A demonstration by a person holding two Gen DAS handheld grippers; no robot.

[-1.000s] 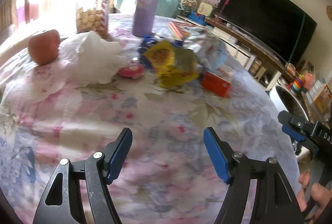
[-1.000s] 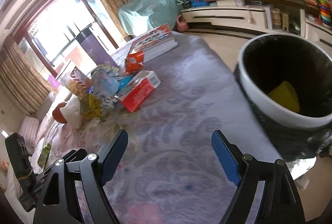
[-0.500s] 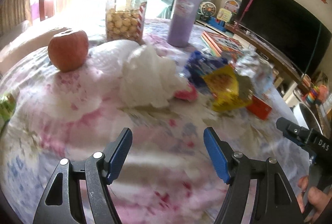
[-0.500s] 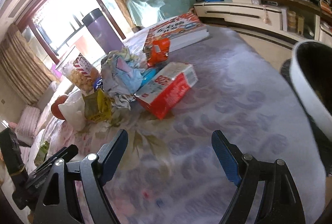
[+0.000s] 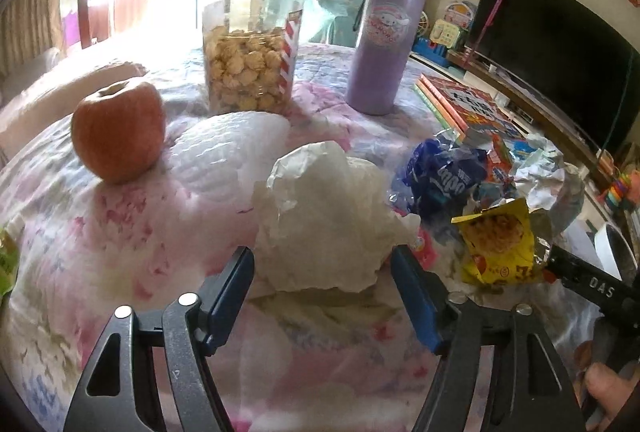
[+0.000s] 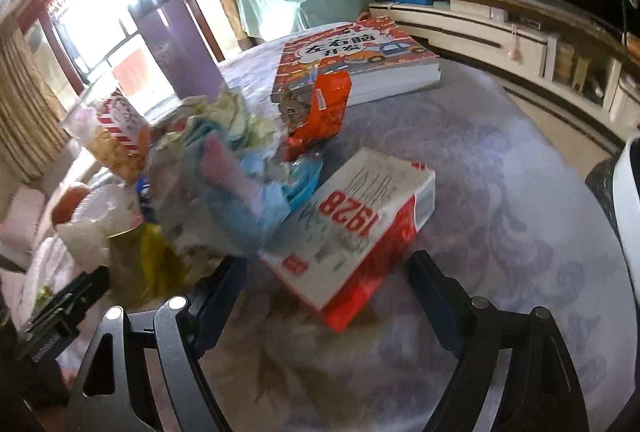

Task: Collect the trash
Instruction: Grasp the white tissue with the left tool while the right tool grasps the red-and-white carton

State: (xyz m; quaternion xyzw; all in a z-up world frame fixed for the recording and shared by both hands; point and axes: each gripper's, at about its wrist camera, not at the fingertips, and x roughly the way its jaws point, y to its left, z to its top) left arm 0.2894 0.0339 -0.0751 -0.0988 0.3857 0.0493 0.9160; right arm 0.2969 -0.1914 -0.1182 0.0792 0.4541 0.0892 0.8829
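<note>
In the left wrist view my left gripper (image 5: 322,288) is open, its blue pads on either side of a crumpled white tissue wad (image 5: 324,220) on the flowered tablecloth. A yellow snack wrapper (image 5: 498,244), a blue wrapper (image 5: 444,175) and crumpled foil (image 5: 544,171) lie to its right. In the right wrist view my right gripper (image 6: 328,292) is open, with a red-and-white carton (image 6: 356,228) between its fingers. A crumpled blue-pink wrapper heap (image 6: 236,171) and an orange packet (image 6: 320,111) lie behind the carton.
An apple (image 5: 118,129), a cookie jar (image 5: 252,43), a purple flask (image 5: 386,31) and a stack of books (image 5: 468,107) stand at the back. The bin's white rim (image 6: 628,207) shows at the right edge. A TV cabinet (image 6: 500,27) lies beyond the table.
The left gripper has moved forward until the tissue wad sits between its pads. The right gripper has swung away from the bin and closed in on the carton.
</note>
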